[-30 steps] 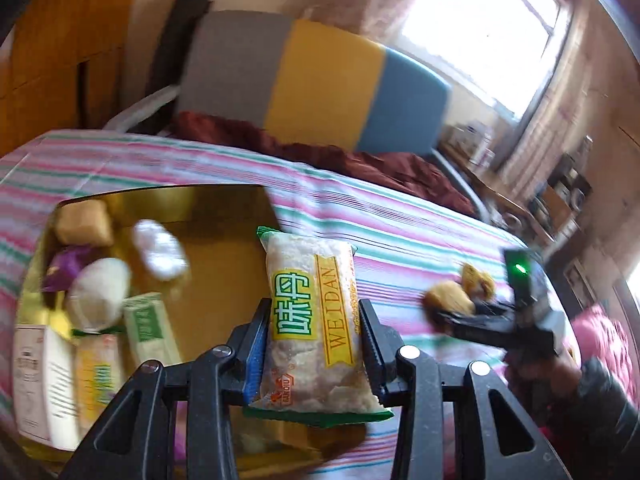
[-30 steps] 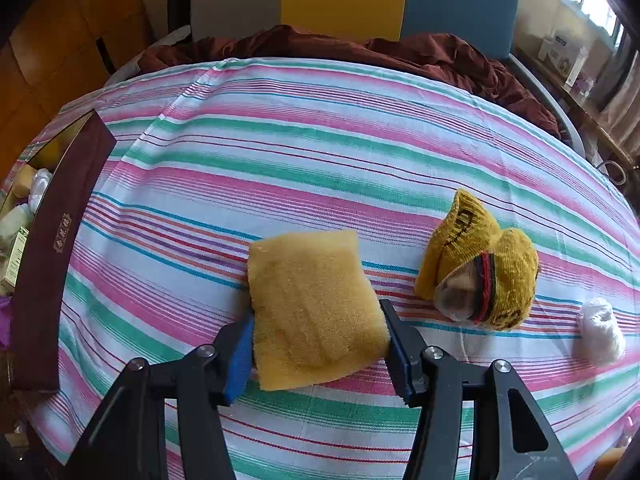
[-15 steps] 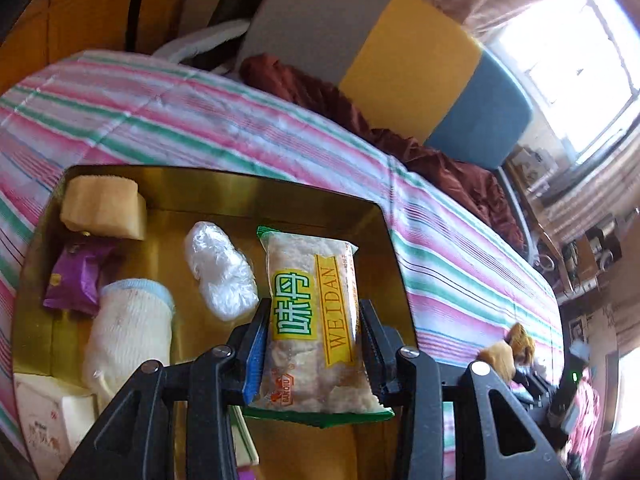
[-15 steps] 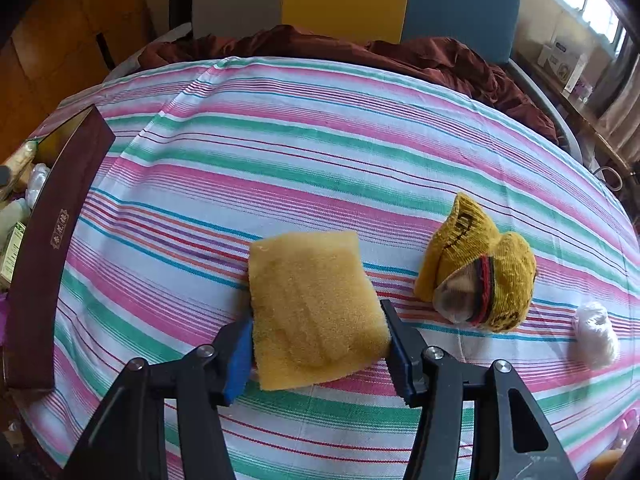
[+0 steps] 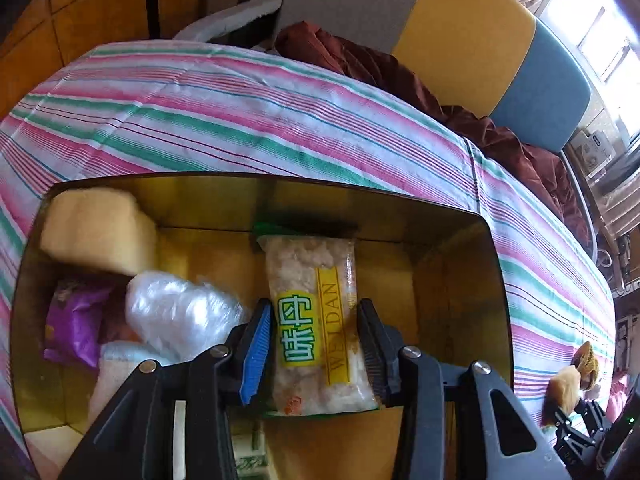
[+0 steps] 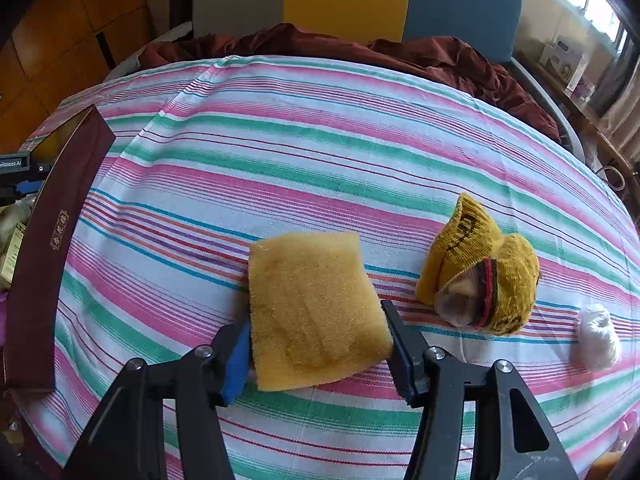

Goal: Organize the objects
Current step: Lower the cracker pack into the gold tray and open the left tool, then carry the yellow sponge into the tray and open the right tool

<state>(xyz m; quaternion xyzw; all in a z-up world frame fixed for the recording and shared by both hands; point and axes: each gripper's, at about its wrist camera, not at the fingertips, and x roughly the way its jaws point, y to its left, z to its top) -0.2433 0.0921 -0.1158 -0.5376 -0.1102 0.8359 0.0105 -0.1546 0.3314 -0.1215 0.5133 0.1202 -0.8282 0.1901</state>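
Left gripper clamps snack pack low inside box, ready to drop; right gripper grips sponge above cloth, waiting.

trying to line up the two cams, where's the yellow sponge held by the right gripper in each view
Left wrist: yellow sponge at the far right edge, low, small and blurred, in the right gripper.
Right wrist: yellow sponge at centre, low, clamped between the fingers of the right gripper.
Shared landmark: the yellow knit sock right beside the sponge, also glimpsed in the left view.
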